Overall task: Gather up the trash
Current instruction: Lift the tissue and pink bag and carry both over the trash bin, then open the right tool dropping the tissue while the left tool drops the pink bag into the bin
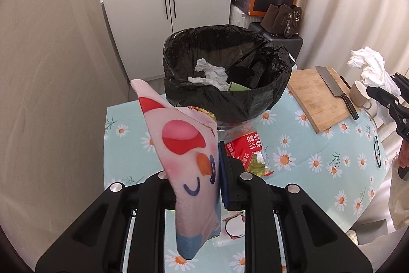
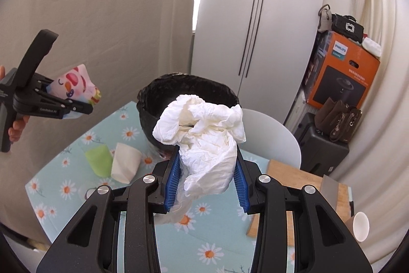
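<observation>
Left gripper fingers clamped on pink wrapper, held above the surface's left edge, short of the bin: could slip out. Right gripper fingers pinching crumpled tissue near the bin; trailing tail may snag the rim.

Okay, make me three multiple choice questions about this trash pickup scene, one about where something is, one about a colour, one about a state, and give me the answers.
1. Where does the knife lie?
A. on the wooden cutting board
B. in the bin
C. on the floor

2. What colour is the bin liner?
A. white
B. black
C. blue

3. What do the right tongs hold?
A. nothing
B. a cup
C. crumpled white paper

Answers: 1 A, the blade rests across the board. 2 B, glossy black plastic lines the bin. 3 C, the blue pads press the paper wad from both sides.
</observation>
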{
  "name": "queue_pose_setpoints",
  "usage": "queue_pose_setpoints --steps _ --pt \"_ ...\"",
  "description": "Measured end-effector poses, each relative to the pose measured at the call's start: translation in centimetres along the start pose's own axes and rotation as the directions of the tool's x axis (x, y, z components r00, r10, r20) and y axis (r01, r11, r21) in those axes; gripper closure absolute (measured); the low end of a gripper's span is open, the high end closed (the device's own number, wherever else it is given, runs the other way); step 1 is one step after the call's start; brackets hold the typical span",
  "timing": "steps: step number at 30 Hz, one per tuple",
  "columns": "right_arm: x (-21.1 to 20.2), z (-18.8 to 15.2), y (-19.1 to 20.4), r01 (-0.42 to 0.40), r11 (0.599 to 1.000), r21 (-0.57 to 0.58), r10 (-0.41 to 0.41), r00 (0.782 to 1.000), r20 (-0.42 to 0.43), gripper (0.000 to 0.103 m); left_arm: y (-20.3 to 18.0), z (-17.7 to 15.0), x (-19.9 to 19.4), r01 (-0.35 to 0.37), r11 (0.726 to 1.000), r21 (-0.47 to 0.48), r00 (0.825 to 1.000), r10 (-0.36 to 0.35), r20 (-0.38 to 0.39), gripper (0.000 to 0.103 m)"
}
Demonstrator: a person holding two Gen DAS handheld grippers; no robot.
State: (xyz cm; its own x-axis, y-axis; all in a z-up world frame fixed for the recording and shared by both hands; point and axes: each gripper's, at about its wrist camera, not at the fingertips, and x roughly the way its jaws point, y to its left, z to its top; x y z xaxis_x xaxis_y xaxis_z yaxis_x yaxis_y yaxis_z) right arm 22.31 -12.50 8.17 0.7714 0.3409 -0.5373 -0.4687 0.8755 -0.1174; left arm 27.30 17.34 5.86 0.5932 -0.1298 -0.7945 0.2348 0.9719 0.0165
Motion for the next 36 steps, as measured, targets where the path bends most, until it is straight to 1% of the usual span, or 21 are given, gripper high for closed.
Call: queue_pose_setpoints --steps 5,9,14,18,22,24,29,33,36 --pt "1.7 2.4 0.5 0.019 1.0 0.015 -0.019 1.0 0.001 0.067 1.3 2.8 0.5 0.041 0.999 0.034 0.999 -0.042 0.028 0.084" --pt "3.4 3.9 0.9 0.047 0.999 0.016 -0.047 0.999 -0.008 0.067 1.4 4.8 1.4 0.081 0.994 0.076 0.995 -0.085 0.043 0.084" --pt "5.6 5.1 1.3 0.076 0.997 0.027 -0.075 0.997 -0.023 0.067 1.0 6.9 2.8 0.141 0.98 0.141 0.987 -0.15 0.054 0.084" --pt "7.4 5.9 1.4 0.075 0.996 0.045 -0.073 0.997 -0.037 0.067 1.1 8.3 4.4 0.181 0.968 0.173 0.98 -0.193 0.054 0.084" --pt "9.3 6.6 1.8 0.076 0.996 0.048 -0.073 0.996 -0.05 0.067 1.4 9.8 6.2 0.232 0.956 0.179 0.97 -0.242 0.038 0.084" --pt "10.2 7.1 2.1 0.075 0.996 0.042 -0.073 0.996 -0.058 0.067 1.5 10.3 7.2 0.237 0.954 0.186 0.969 -0.246 0.023 0.084" --pt "12.6 8.3 2.2 0.076 0.996 0.05 -0.072 0.994 -0.086 0.067 2.1 11.4 9.2 0.273 0.94 0.207 0.96 -0.279 0.002 0.084" --pt "14.5 8.8 2.3 0.088 0.994 0.064 -0.08 0.99 -0.117 0.067 2.3 12.2 11.0 0.315 0.922 0.226 0.948 -0.317 -0.027 0.084" --pt "15.7 9.0 2.0 0.1 0.991 0.087 -0.088 0.988 -0.13 0.066 2.2 12.6 12.3 0.328 0.912 0.248 0.944 -0.327 -0.045 0.084"
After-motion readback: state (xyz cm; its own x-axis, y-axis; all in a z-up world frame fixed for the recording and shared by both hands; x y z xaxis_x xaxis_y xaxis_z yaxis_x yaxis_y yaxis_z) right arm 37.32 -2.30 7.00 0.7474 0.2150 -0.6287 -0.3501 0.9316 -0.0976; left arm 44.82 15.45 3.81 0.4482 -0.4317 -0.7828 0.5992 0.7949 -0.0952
